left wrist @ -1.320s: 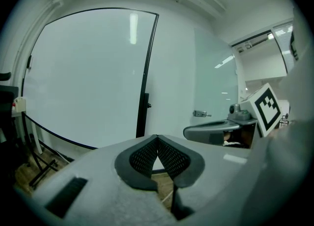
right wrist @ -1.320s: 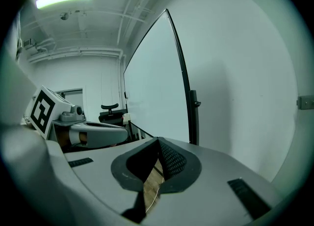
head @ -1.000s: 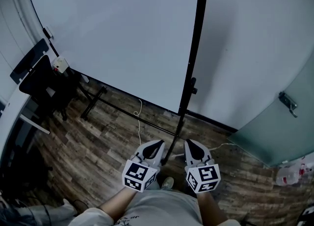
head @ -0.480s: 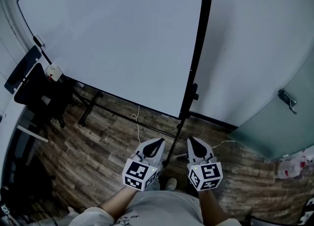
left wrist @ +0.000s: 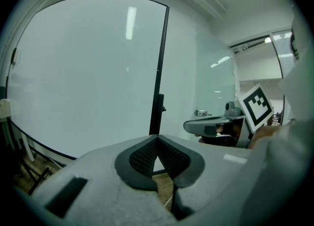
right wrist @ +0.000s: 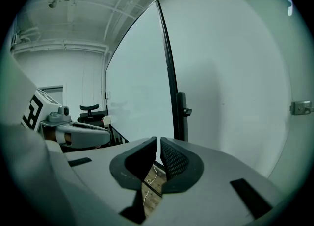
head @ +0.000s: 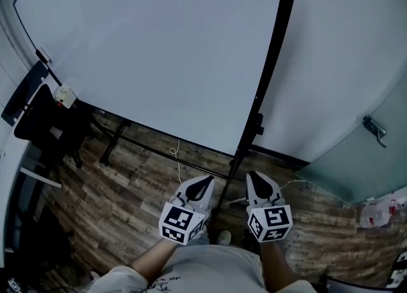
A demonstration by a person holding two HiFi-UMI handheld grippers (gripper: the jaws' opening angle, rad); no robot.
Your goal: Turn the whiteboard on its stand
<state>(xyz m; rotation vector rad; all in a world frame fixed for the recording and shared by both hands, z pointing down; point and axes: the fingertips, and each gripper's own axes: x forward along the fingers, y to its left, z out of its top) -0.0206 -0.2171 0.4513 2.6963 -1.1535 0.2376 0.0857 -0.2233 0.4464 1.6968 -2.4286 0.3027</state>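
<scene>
A large whiteboard [head: 159, 50] stands on a black stand, its black side post [head: 270, 75] running down to a knob clamp [head: 257, 123] and floor bars [head: 159, 147]. Both grippers hang low in front of me, short of the board. My left gripper [head: 205, 182] is shut and empty, pointing at the post's foot. My right gripper [head: 253, 177] is shut too, with nothing between its jaws. The board [left wrist: 83, 73] and post [left wrist: 159, 73] fill the left gripper view. In the right gripper view the post [right wrist: 169, 78] and clamp [right wrist: 182, 112] rise just beyond the jaws.
A black office chair [head: 48, 117] and a white desk edge [head: 13, 171] stand at the left. A frosted glass door with a metal handle [head: 375, 129] is at the right. A thin white cord [head: 179, 161] lies on the wood floor. A plastic bag [head: 378, 212] sits far right.
The view has drifted: the board and post have slid right and upward in the head view. Both grippers keep their place, slightly lower, still shut.
</scene>
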